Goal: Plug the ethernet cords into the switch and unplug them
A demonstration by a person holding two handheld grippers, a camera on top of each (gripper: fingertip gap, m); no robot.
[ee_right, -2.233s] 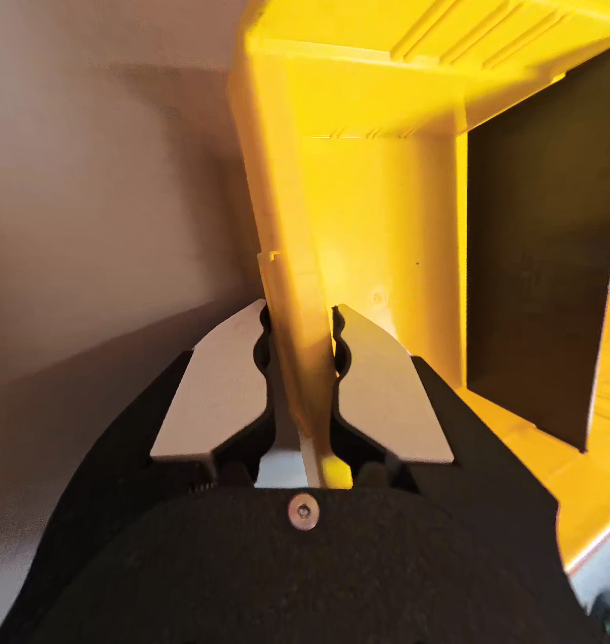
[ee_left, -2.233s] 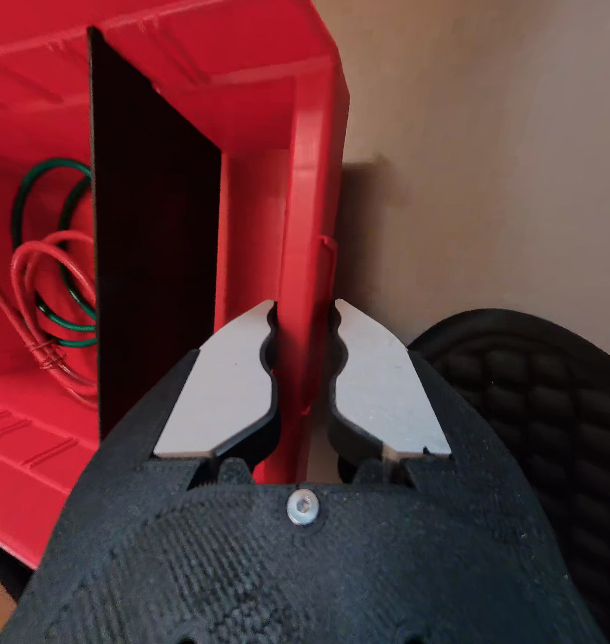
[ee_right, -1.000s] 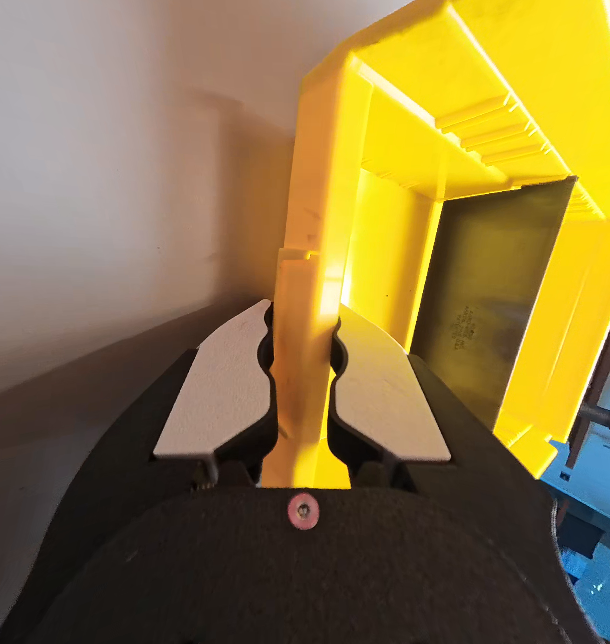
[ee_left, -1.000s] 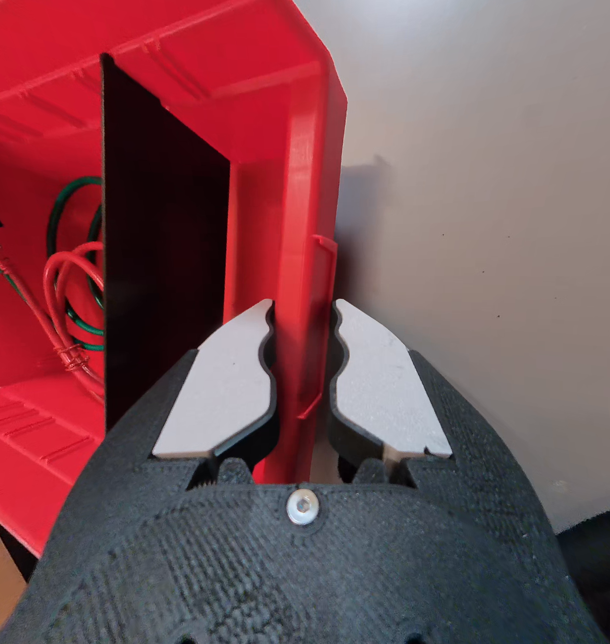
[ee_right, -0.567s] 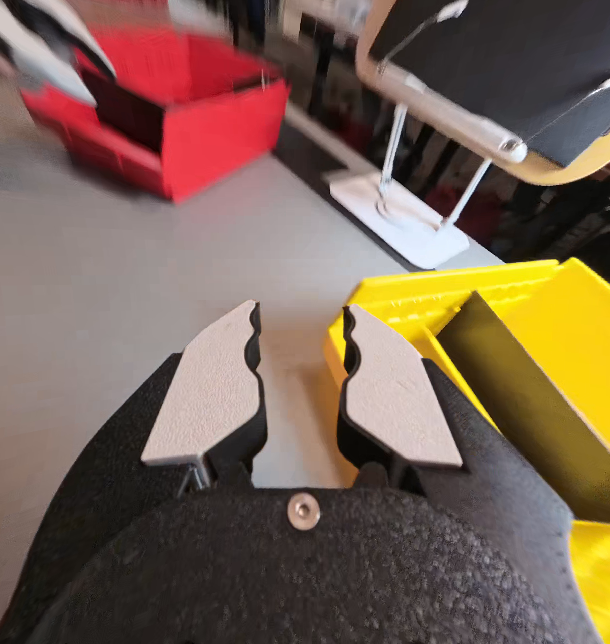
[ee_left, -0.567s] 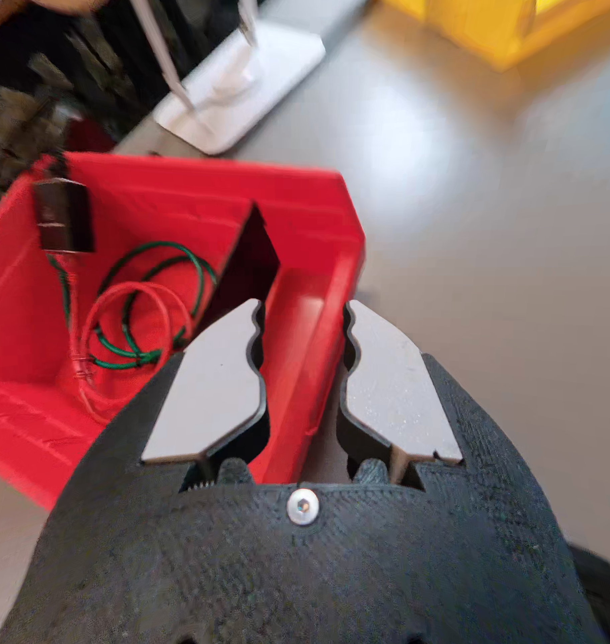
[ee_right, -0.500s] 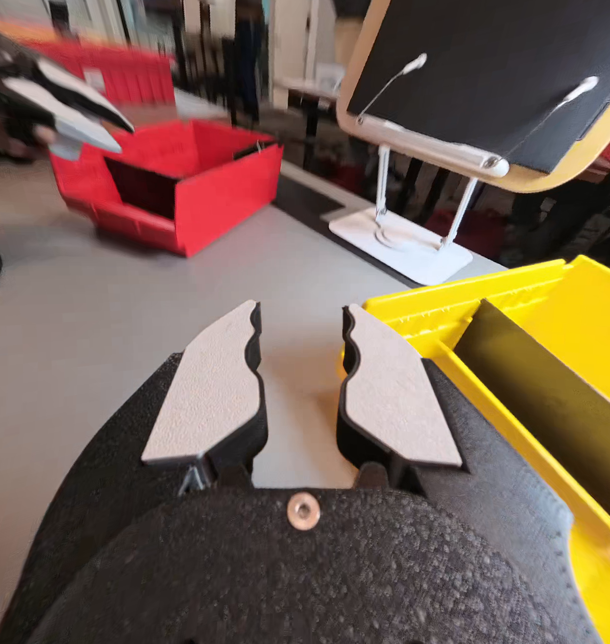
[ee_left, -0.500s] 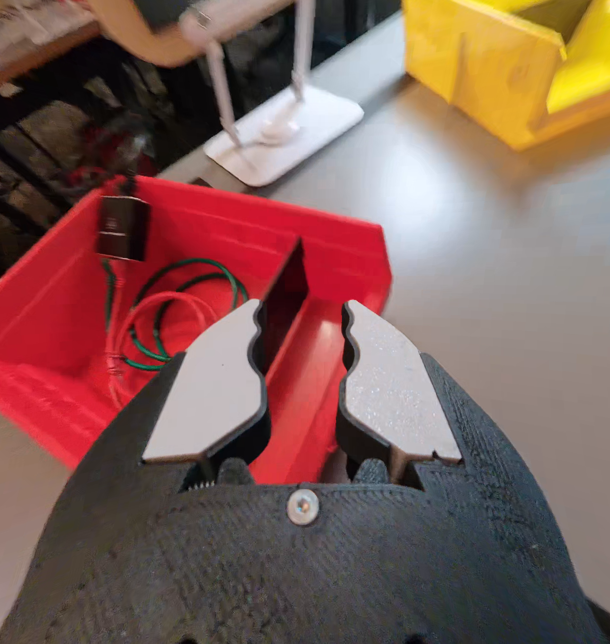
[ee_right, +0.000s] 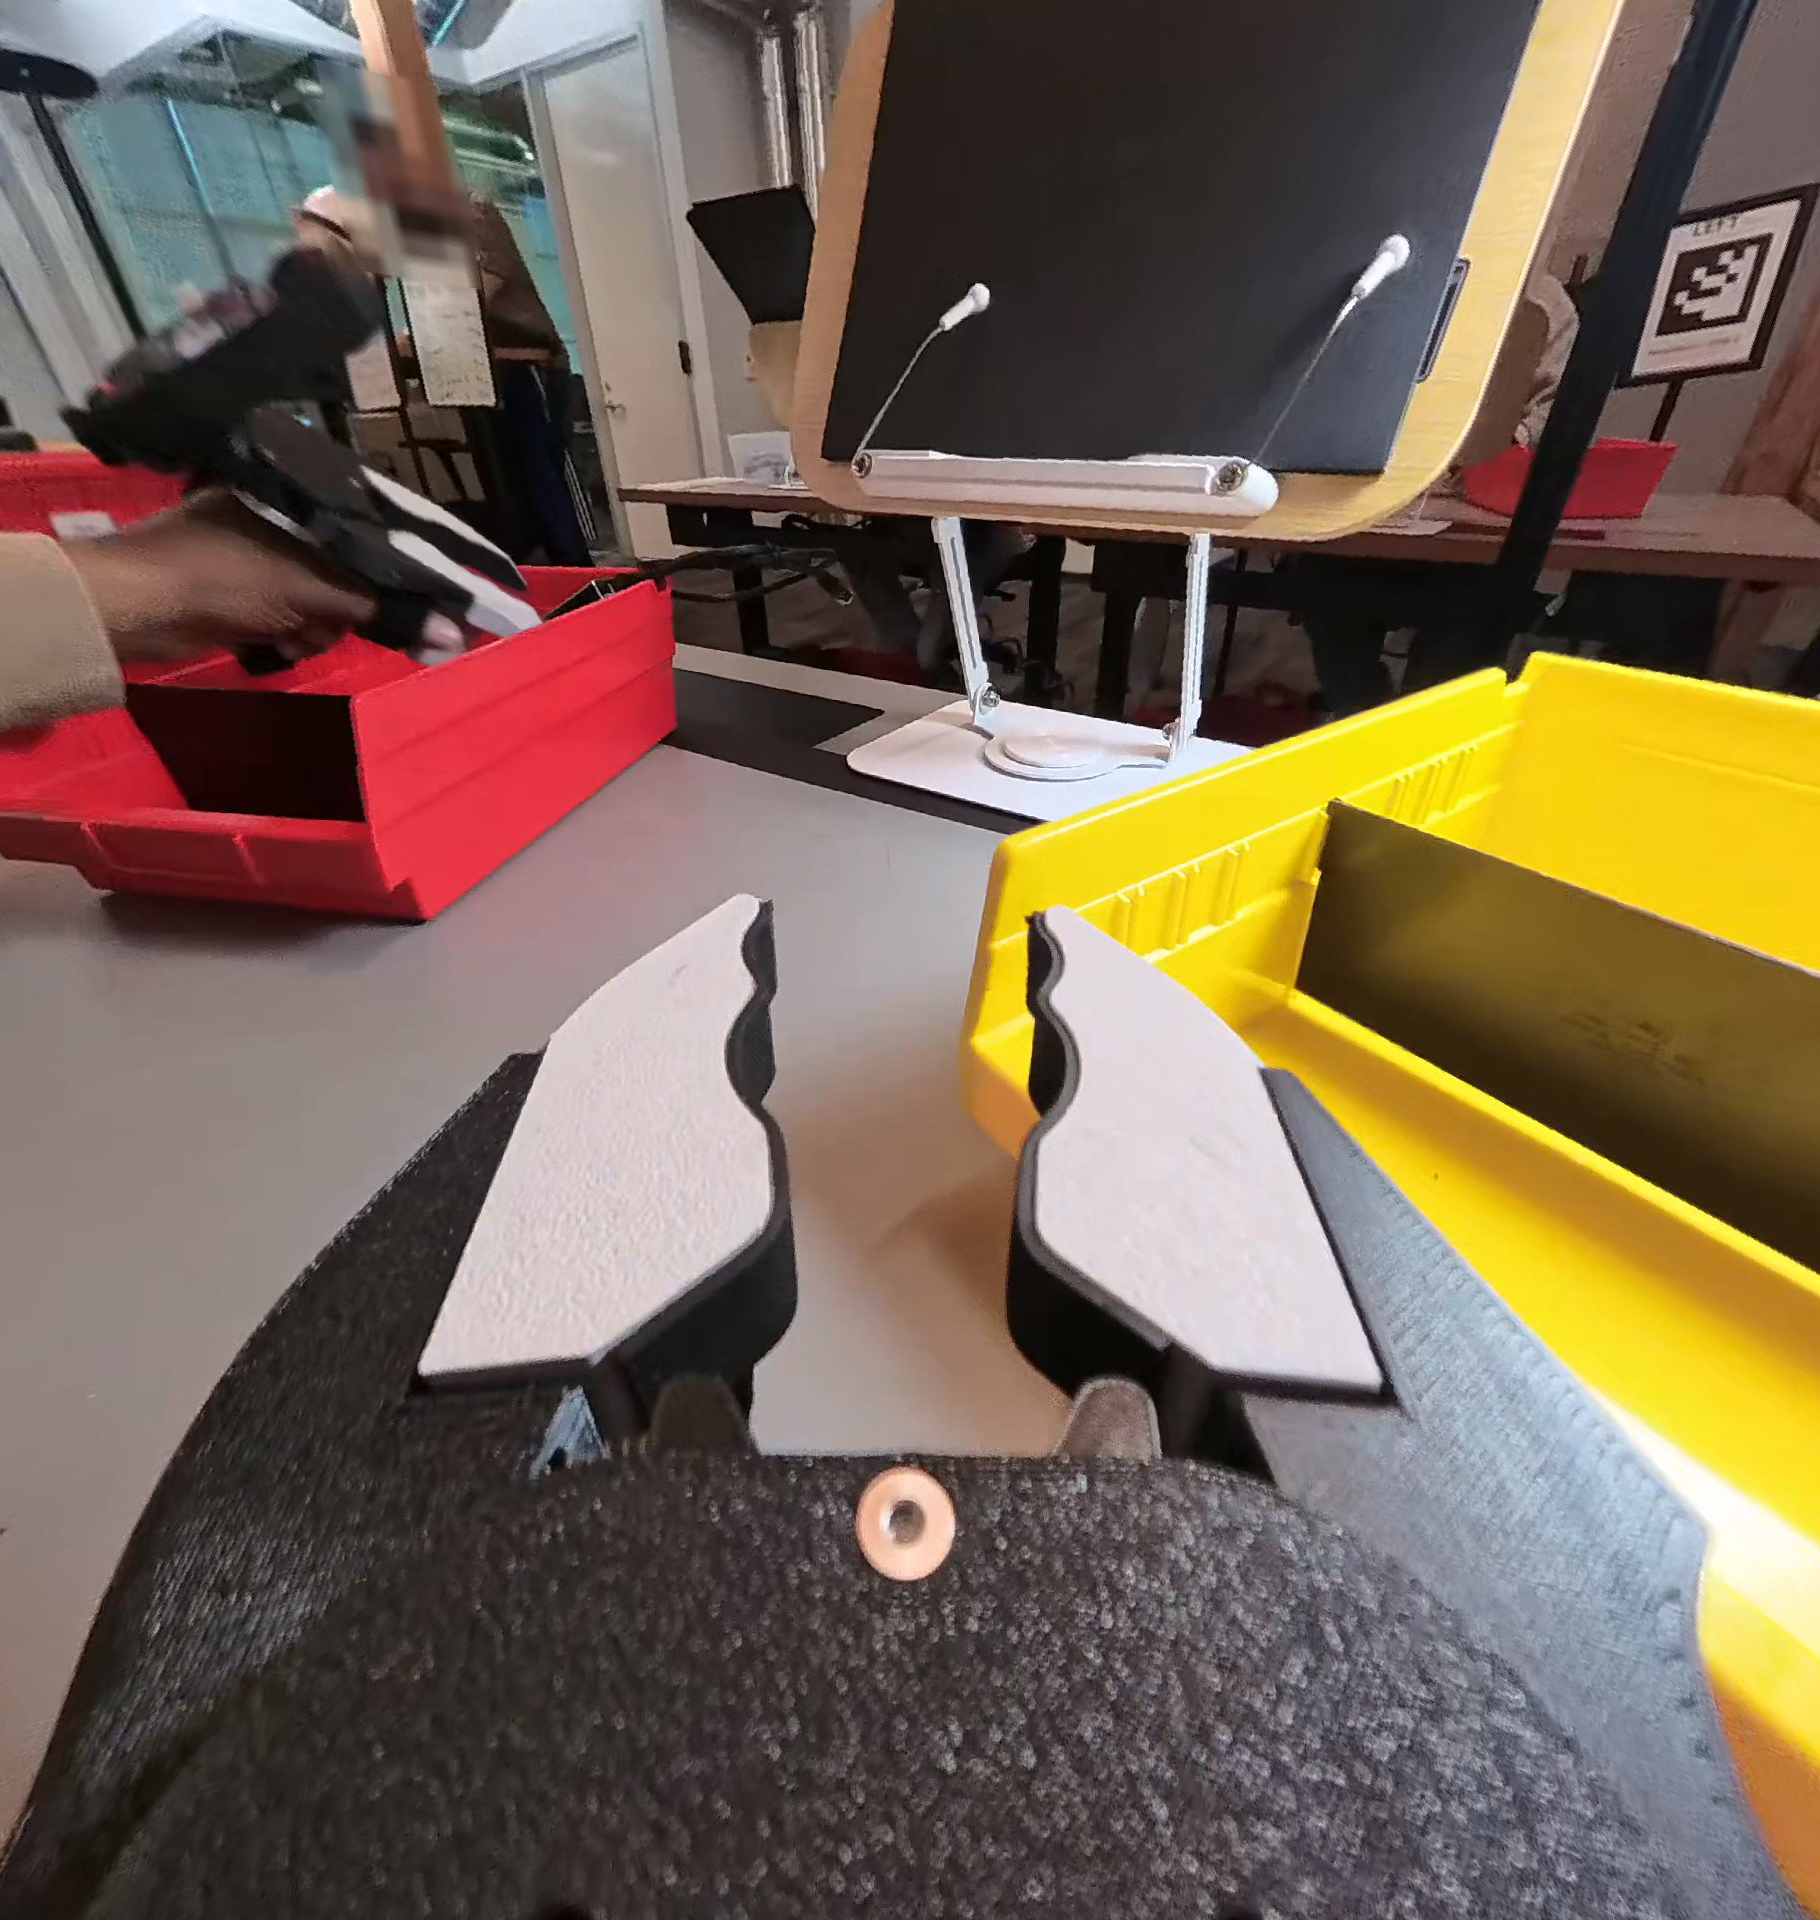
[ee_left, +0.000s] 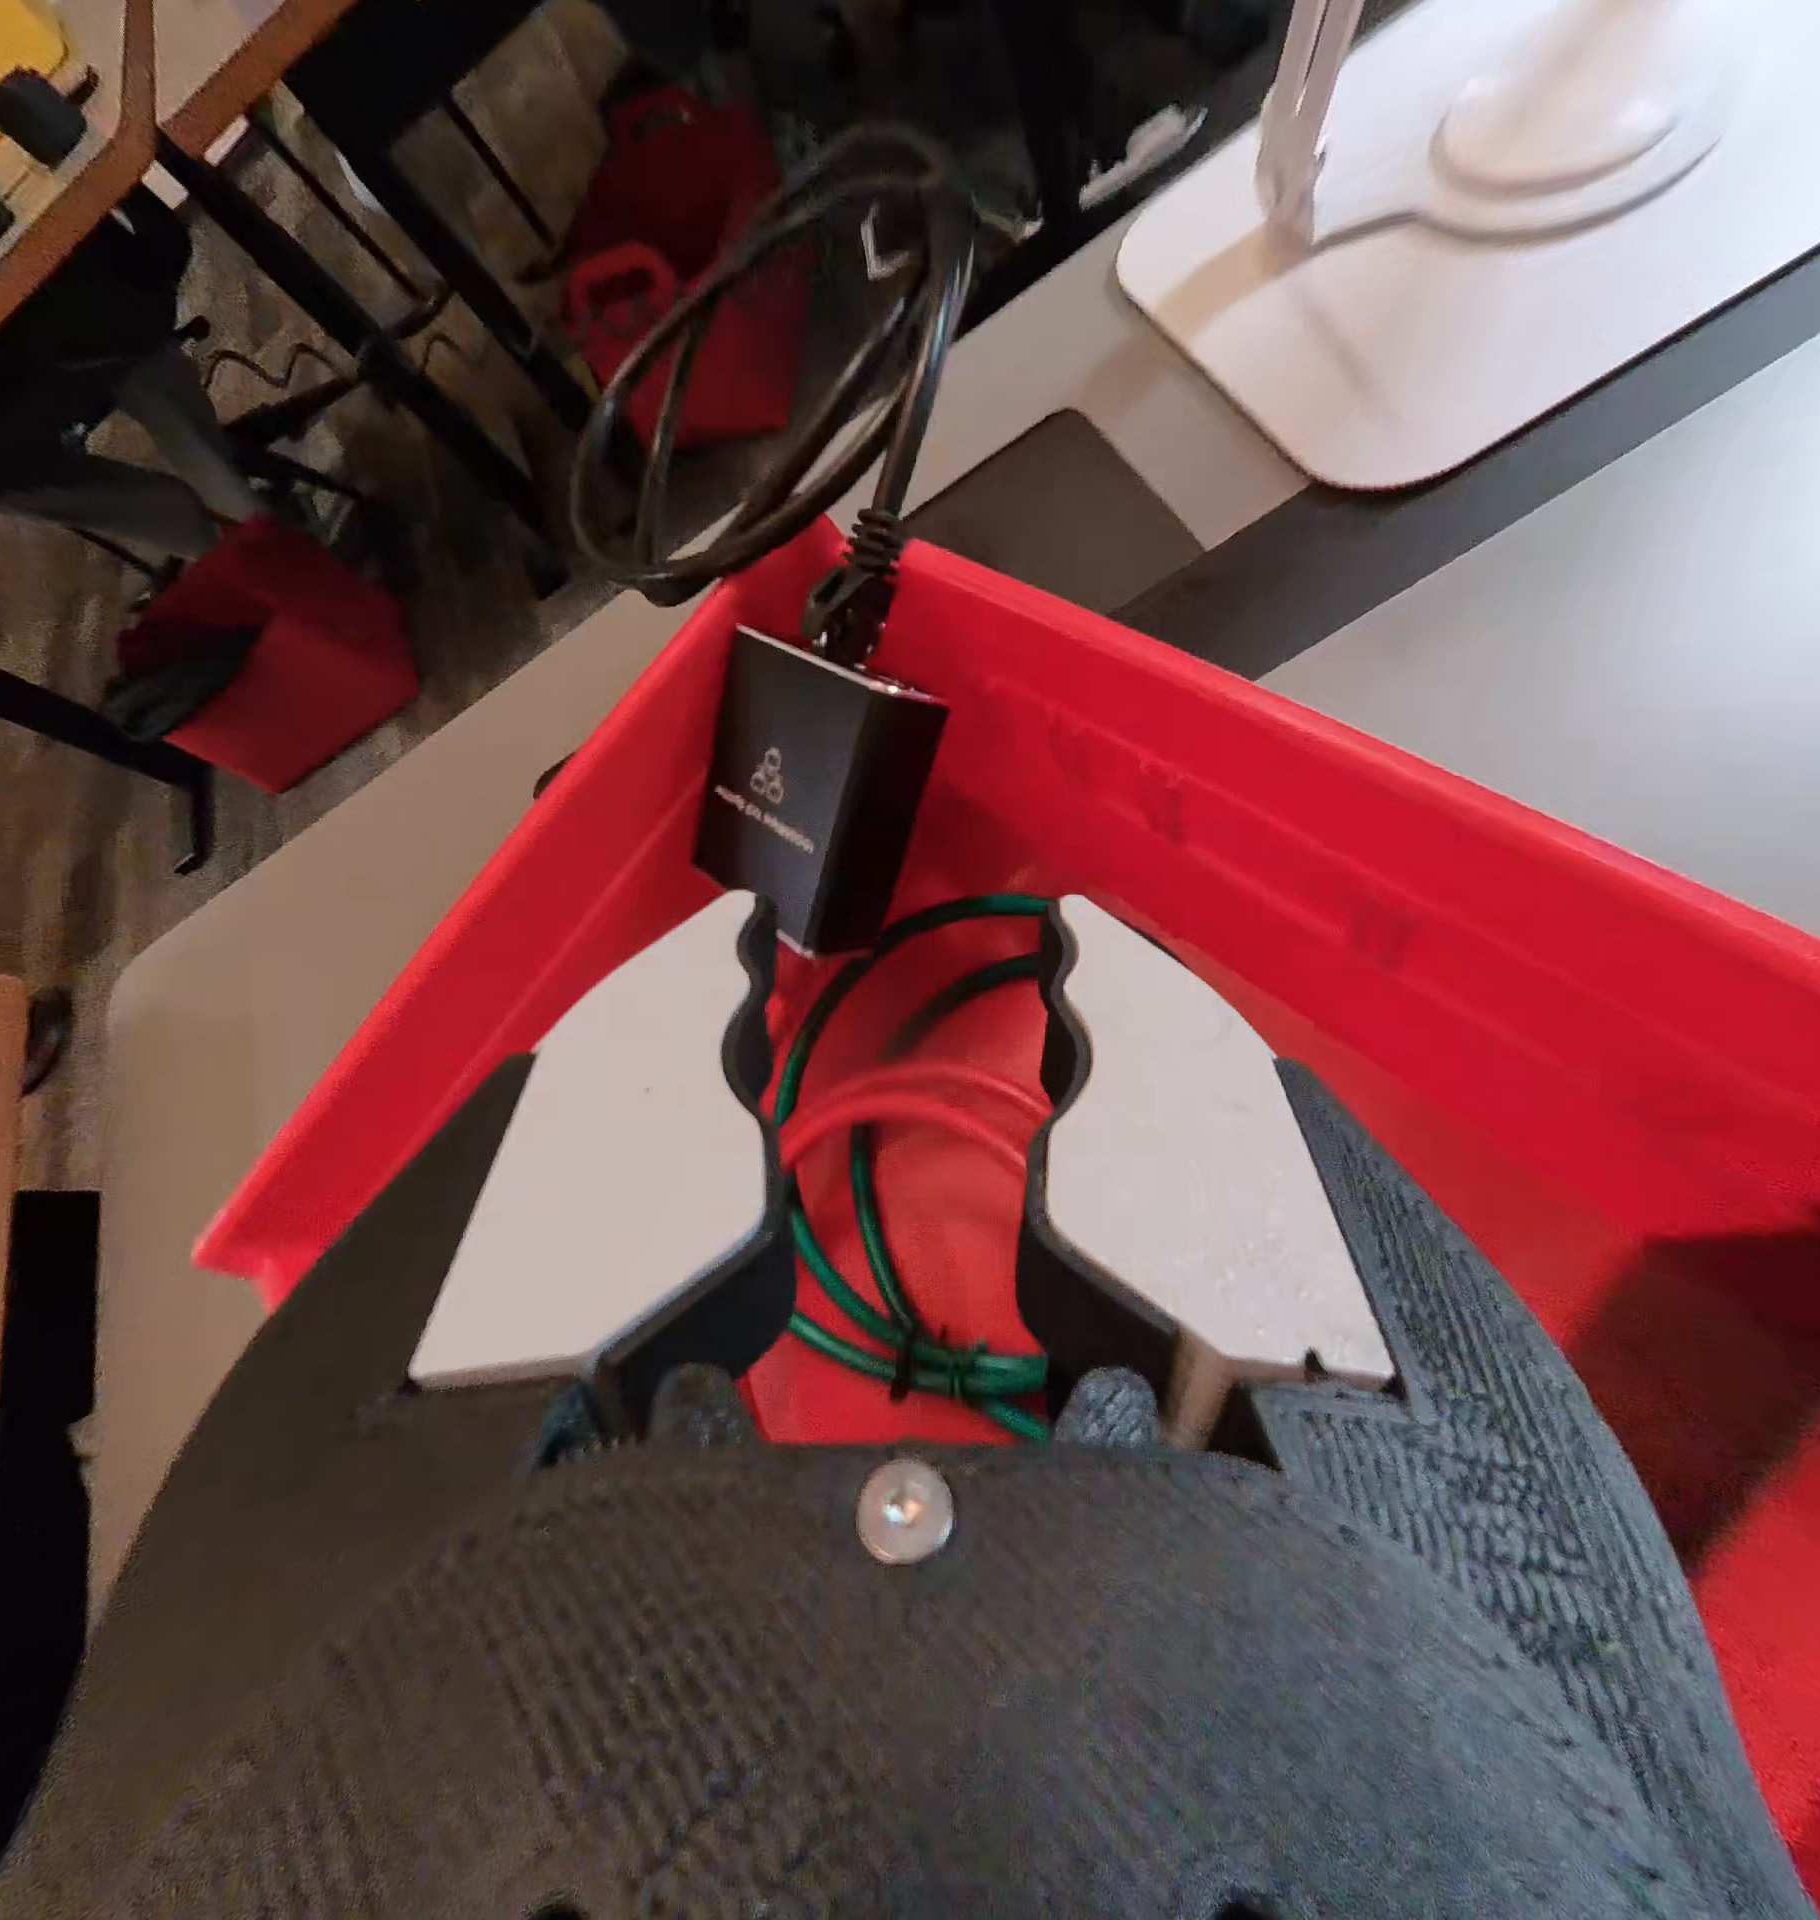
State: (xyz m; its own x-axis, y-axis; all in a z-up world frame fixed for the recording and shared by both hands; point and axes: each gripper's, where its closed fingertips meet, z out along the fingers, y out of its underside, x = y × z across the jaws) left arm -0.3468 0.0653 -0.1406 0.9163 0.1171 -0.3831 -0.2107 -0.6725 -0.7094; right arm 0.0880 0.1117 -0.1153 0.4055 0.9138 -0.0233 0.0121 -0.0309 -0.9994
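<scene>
Left wrist view: the left gripper [ee_left: 901,935] points down into a red bin [ee_left: 1301,790] w/ its fingers spread apart, nothing between the pads. Off the left finger [ee_left: 594,1174], the bin's left wall runs diagonally, w/ grey table [ee_left: 293,935] beyond it. Just ahead of the left fingertip a small black box, the switch [ee_left: 818,790], leans against the bin's far corner; its lower end sits right at that fingertip, contact can't be told. A black cord [ee_left: 771,343] is plugged into the switch's top end and loops up over the bin rim, past the table edge. Between the fingers, on the bin floor, lie a coiled green cord [ee_left: 885,1247] and a red cord [ee_left: 885,1101], overlapping; the green one is tied near the finger bases. Beyond the right finger [ee_left: 1186,1174] is the bin's far wall, then a white stand base [ee_left: 1457,312] on the table.

Right wrist view: far left of the fingers, a hand [ee_right: 220,603] holds the left gripper over the red bin. The right gripper [ee_right: 901,935] is level above the table, fingers apart and empty, bare grey top between them. Ahead stands a dark board [ee_right: 1145,208] on the white stand. Just beside the right finger [ee_right: 1176,1174] is a yellow bin [ee_right: 1093,894] w/ a dark divider [ee_right: 1612,997]; the fingertip overlaps the bin's near corner in view, contact unclear.
</scene>
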